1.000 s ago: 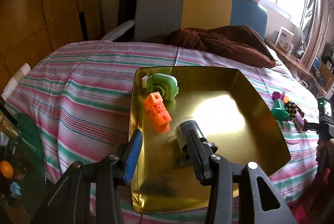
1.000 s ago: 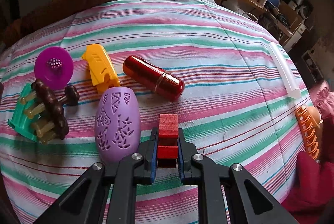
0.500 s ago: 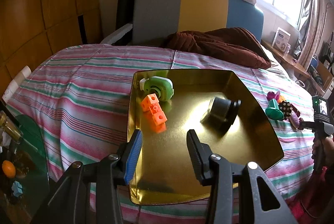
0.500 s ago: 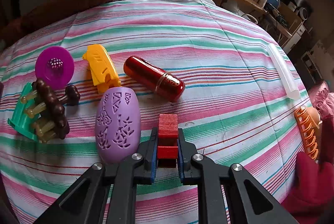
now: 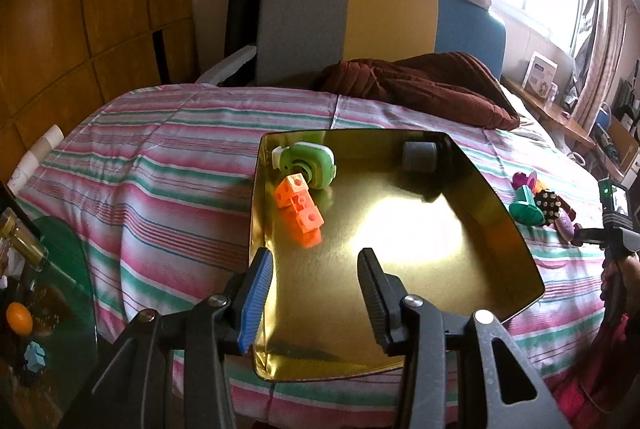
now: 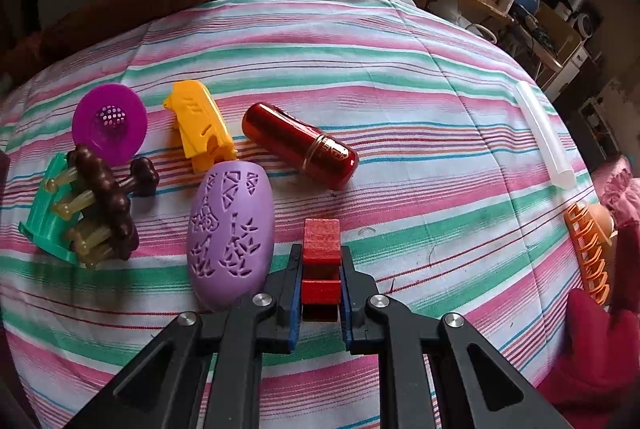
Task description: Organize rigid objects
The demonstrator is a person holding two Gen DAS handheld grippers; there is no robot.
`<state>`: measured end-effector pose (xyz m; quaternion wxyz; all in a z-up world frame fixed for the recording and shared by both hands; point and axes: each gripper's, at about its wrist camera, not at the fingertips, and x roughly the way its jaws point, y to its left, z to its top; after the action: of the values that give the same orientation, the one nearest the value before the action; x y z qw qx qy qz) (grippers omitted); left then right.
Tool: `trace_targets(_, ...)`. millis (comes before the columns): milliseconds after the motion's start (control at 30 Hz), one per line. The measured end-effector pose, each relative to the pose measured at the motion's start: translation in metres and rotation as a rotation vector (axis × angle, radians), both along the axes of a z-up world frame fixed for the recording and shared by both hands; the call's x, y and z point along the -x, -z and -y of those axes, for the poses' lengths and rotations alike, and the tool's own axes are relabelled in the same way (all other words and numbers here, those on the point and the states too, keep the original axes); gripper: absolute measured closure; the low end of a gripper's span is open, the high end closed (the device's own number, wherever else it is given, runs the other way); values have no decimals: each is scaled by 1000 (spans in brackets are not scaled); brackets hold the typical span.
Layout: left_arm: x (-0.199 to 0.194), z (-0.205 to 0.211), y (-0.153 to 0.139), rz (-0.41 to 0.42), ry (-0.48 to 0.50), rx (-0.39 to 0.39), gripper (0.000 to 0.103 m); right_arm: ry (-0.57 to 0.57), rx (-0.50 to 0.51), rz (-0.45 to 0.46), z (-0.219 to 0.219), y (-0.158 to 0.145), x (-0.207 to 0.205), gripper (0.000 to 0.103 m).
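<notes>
Left gripper held angled down over near edge of gold tray on bed; jaws parted, nothing grasped. On tray: orange cube block near far-left corner, touching green reel; grey cylinder at far wall. Right gripper pitched steeply down, clenched on red block, just beside purple perforated egg, off tray.

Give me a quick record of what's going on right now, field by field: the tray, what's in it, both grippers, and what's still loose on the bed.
tray: gold tray on the striped bedspread
in tray: green reel, orange blocks, grey cylinder
left gripper: open, empty, over the tray's near edge
right gripper: shut on red block
loose on bed: purple egg, red capsule, yellow clip, purple disc
</notes>
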<state>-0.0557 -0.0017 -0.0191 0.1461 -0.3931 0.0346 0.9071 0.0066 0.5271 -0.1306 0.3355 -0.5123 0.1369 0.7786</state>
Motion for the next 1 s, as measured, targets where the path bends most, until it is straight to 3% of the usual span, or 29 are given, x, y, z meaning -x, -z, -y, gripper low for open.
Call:
trace_targets(333, -2, 6, 5, 14, -12, -9, 59, 9, 94, -38, 5, -7, -5, 88)
trace_targets(733, -1, 16, 7, 19, -25, -24, 59, -118, 40, -109, 53, -41, -2, 88)
trace_targets(1000, -1, 22, 8, 22, -35, -24, 59, -272, 91, -221, 105, -70, 5, 88)
